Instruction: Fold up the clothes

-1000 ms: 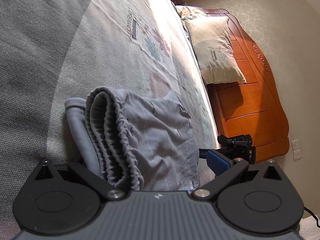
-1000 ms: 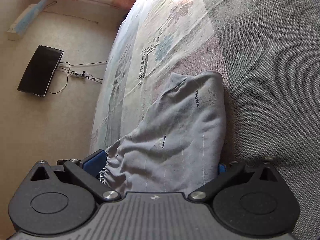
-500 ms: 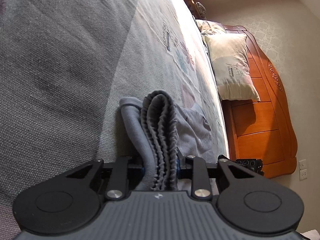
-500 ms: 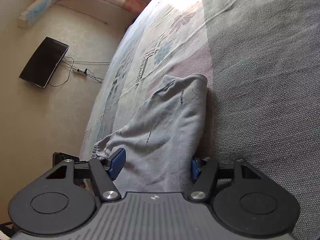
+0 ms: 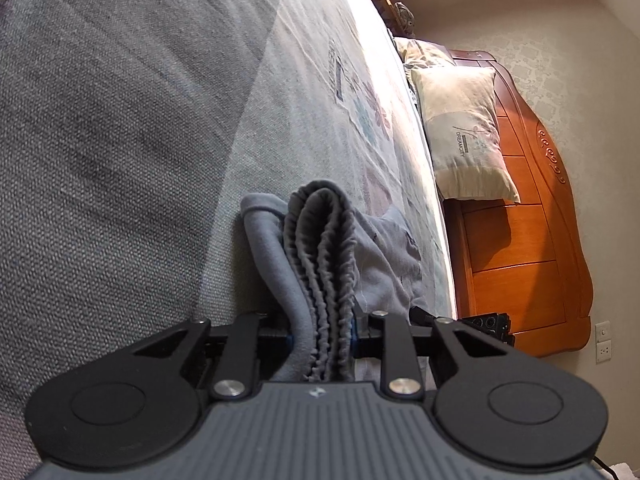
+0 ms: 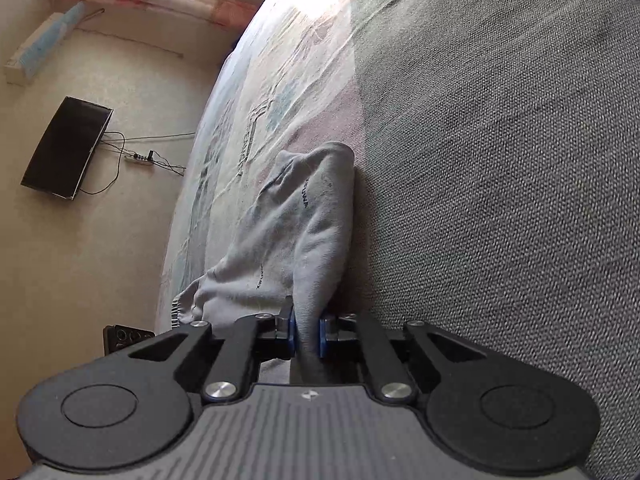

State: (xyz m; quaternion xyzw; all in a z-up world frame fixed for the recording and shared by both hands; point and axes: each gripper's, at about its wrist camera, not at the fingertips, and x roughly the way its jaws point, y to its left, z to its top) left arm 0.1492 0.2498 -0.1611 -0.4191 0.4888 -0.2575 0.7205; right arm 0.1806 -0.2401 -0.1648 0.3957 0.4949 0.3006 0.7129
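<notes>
A grey garment (image 5: 320, 240) with a gathered elastic waistband lies folded on the bed near its front edge. In the left wrist view my left gripper (image 5: 322, 332) is shut on the bunched waistband layers, which rise straight up between the blue pads. In the right wrist view the same garment (image 6: 296, 232) shows its smooth end with small printed lettering. There my right gripper (image 6: 307, 332) has its jaws closing, and the pads pinch a fold of that end. The cloth between the two grips lies slack on the bed.
The grey bedspread (image 5: 120, 120) turns to a pale flowered print farther off. A pillow (image 5: 464, 140) leans on the orange wooden headboard (image 5: 520, 260). Past the bed's edge are a dark flat screen (image 6: 66, 148), a power strip (image 6: 138, 157) and cables.
Both grippers went from wide open around the garment to closed on it, the left first, then the right. Both dropped a little lower, toward the bed.
</notes>
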